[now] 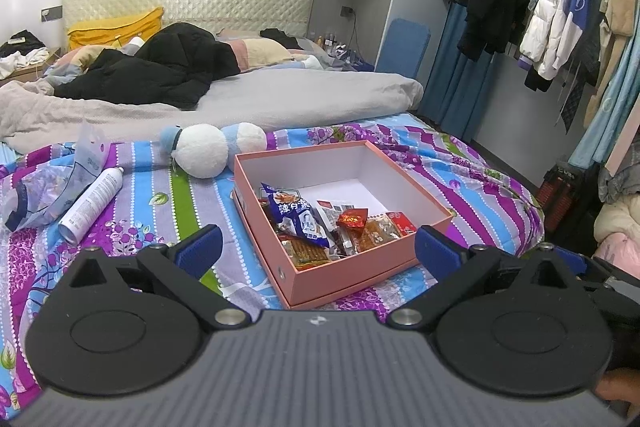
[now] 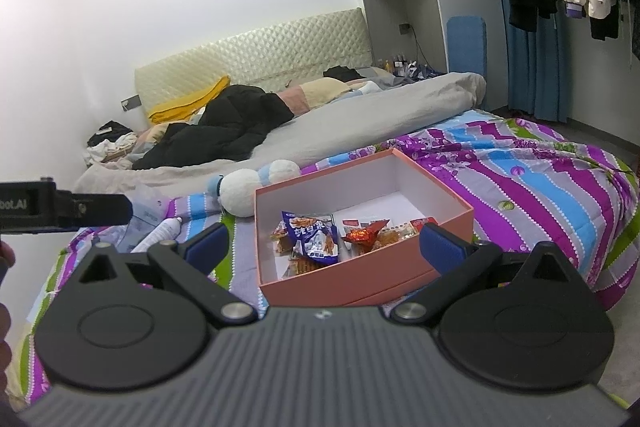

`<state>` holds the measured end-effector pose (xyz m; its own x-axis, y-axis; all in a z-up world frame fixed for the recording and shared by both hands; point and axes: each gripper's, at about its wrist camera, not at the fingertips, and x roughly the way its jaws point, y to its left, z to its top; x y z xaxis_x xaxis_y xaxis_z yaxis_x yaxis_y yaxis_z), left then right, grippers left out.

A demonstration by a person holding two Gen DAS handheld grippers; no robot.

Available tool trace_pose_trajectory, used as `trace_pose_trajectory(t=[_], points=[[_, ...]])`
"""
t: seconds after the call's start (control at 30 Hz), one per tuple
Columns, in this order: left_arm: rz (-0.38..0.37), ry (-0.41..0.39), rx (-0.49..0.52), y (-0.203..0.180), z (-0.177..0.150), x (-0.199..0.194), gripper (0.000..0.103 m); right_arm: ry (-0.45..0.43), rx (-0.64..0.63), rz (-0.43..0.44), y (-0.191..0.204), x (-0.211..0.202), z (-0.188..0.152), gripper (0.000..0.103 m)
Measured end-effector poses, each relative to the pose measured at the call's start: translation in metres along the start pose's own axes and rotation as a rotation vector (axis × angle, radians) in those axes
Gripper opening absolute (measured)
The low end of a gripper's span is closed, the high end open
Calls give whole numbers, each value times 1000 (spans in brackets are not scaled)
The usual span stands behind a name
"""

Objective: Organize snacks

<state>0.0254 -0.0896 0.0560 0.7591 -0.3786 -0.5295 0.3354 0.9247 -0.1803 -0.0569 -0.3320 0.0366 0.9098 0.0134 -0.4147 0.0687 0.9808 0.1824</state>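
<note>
An open pink box point(image 1: 360, 267) point(image 2: 360, 285) with a white inside sits on the striped bedspread. Several snack packets lie in its near half: a blue packet point(image 1: 298, 217) point(image 2: 316, 237), a red foil one point(image 1: 352, 218) point(image 2: 362, 235) and orange ones point(image 1: 378, 233) point(image 2: 304, 266). My left gripper point(image 1: 320, 251) hovers in front of the box, open, with nothing between its blue pads. My right gripper point(image 2: 324, 247) is also open and holds nothing, just before the box's near wall. The left gripper's finger point(image 2: 100, 213) shows side-on at the left edge of the right wrist view.
A white spray can point(image 1: 94, 203) point(image 2: 160, 235) and a crumpled clear bag point(image 1: 44, 195) lie left of the box. A white and blue plush toy point(image 1: 208, 149) point(image 2: 248, 193) rests behind it. Grey duvet point(image 1: 280, 99) and black coat point(image 1: 160, 67) cover the bed beyond. Hanging clothes point(image 1: 560, 7) fill the right.
</note>
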Motion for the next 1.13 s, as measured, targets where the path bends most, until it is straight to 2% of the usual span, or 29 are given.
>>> trace_pose_trajectory(t=[1.13], points=[[-15, 2, -2, -3, 3, -4, 103, -6, 1, 7, -1, -2, 0, 103]])
